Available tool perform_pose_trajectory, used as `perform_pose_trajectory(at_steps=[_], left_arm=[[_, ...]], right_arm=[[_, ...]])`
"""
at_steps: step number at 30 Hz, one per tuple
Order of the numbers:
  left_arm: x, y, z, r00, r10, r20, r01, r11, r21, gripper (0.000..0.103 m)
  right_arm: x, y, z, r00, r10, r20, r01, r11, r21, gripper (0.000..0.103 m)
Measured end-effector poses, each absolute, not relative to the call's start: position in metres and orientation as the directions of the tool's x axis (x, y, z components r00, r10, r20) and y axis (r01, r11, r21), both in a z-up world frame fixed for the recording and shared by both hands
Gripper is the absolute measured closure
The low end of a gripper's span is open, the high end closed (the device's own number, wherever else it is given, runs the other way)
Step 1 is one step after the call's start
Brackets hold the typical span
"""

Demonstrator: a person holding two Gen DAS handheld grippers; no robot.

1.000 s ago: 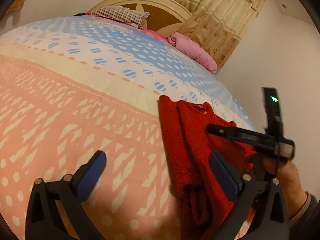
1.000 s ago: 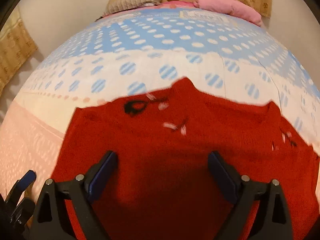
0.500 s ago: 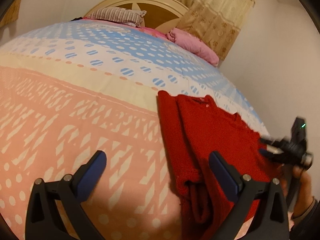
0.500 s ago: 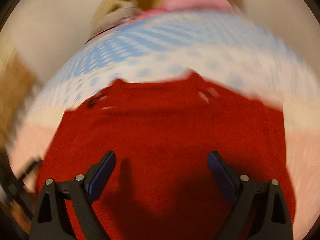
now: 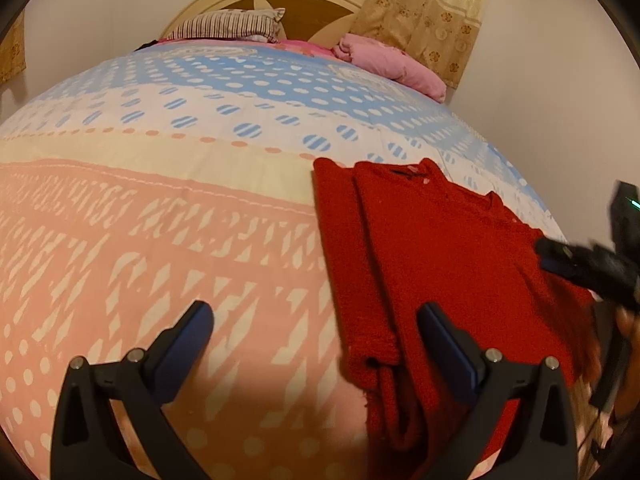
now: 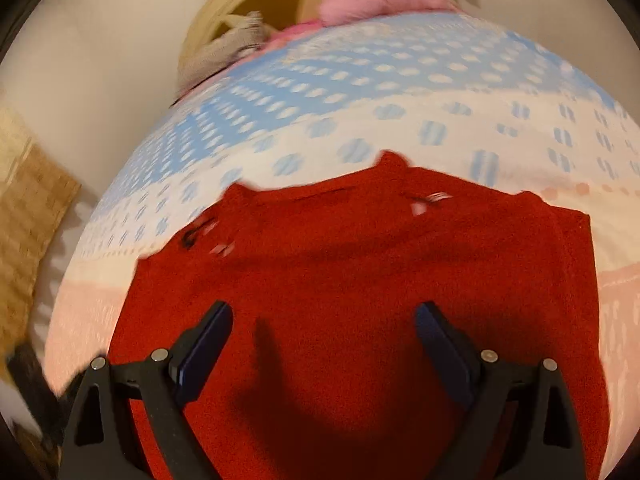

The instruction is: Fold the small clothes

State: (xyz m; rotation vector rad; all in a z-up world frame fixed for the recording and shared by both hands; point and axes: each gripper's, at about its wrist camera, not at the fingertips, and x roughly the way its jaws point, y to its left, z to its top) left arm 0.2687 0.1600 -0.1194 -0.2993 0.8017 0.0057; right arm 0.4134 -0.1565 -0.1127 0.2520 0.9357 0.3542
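A small red knit sweater [image 5: 432,264] lies flat on the bed, its left sleeve folded in along the body. It fills the lower half of the right wrist view [image 6: 360,280]. My left gripper [image 5: 316,344] is open and empty, hovering at the sweater's left edge, one finger over the quilt and one over the red cloth. My right gripper [image 6: 324,344] is open and empty above the sweater's body; it also shows at the right edge of the left wrist view [image 5: 580,264].
The bed's quilt [image 5: 160,200] has pink, cream and blue patterned bands. A striped pillow [image 5: 228,28] and a pink pillow [image 5: 392,64] lie at the wooden headboard [image 5: 296,4]. A curtain [image 5: 424,4] hangs behind; a wall is close on the right.
My right gripper has swung off the sweater's middle toward its right side, and its view has turned. My left gripper has stayed near the left edge, shifting slightly.
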Motion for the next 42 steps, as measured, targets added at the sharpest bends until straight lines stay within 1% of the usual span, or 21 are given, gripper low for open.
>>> perform_pose_trajectory(at_steps=[4, 8, 11, 15, 19, 22, 25, 28, 31, 33, 42], left_arm=[[0.27, 0.157, -0.12, 0.691, -0.09, -0.718, -0.124, 0.963, -0.239, 0.0], [0.272, 0.155, -0.12, 0.685, -0.076, -0.725, -0.127, 0.967, -0.222, 0.0], [0.272, 0.154, -0.121, 0.685, -0.076, -0.725, -0.127, 0.967, -0.221, 0.0], [0.274, 0.154, -0.121, 0.678, -0.07, -0.732, -0.128, 0.969, -0.211, 0.0], [0.275, 0.153, -0.122, 0.672, -0.068, -0.737, -0.126, 0.971, -0.204, 0.0], [0.276, 0.153, -0.122, 0.669, -0.072, -0.739, -0.123, 0.971, -0.206, 0.0], [0.276, 0.153, -0.122, 0.67, -0.076, -0.738, -0.119, 0.971, -0.208, 0.0], [0.277, 0.155, -0.12, 0.669, -0.107, -0.736, -0.101, 0.967, -0.232, 0.0], [0.281, 0.158, -0.116, 0.657, -0.182, -0.731, -0.048, 0.958, -0.282, 0.0], [0.285, 0.158, -0.115, 0.648, -0.21, -0.732, -0.029, 0.954, -0.3, 0.0], [0.313, 0.154, -0.114, 0.629, -0.268, -0.73, 0.01, 0.941, -0.338, 0.0]], right_arm=[[0.366, -0.136, -0.102, 0.557, 0.44, -0.705, -0.317, 0.897, 0.309, 0.01], [0.311, -0.117, -0.094, 0.576, 0.442, -0.687, -0.431, 0.879, 0.205, 0.01], [0.279, -0.106, -0.089, 0.622, 0.409, -0.667, -0.476, 0.875, 0.093, 0.01], [0.25, -0.089, -0.088, 0.665, 0.387, -0.639, -0.513, 0.858, -0.016, 0.01], [0.22, -0.055, -0.095, 0.678, 0.369, -0.635, -0.589, 0.789, -0.171, 0.01], [0.195, -0.027, -0.102, 0.708, 0.348, -0.615, -0.623, 0.718, -0.31, 0.01], [0.189, -0.008, -0.109, 0.717, 0.324, -0.617, -0.632, 0.676, -0.379, 0.01], [0.186, 0.001, -0.113, 0.716, 0.315, -0.623, -0.64, 0.654, -0.404, 0.01], [0.185, 0.008, -0.116, 0.727, 0.298, -0.619, -0.637, 0.629, -0.445, 0.01], [0.186, 0.014, -0.118, 0.744, 0.276, -0.609, -0.622, 0.618, -0.48, 0.01], [0.189, 0.036, -0.118, 0.749, 0.269, -0.605, -0.622, 0.601, -0.502, 0.01]])
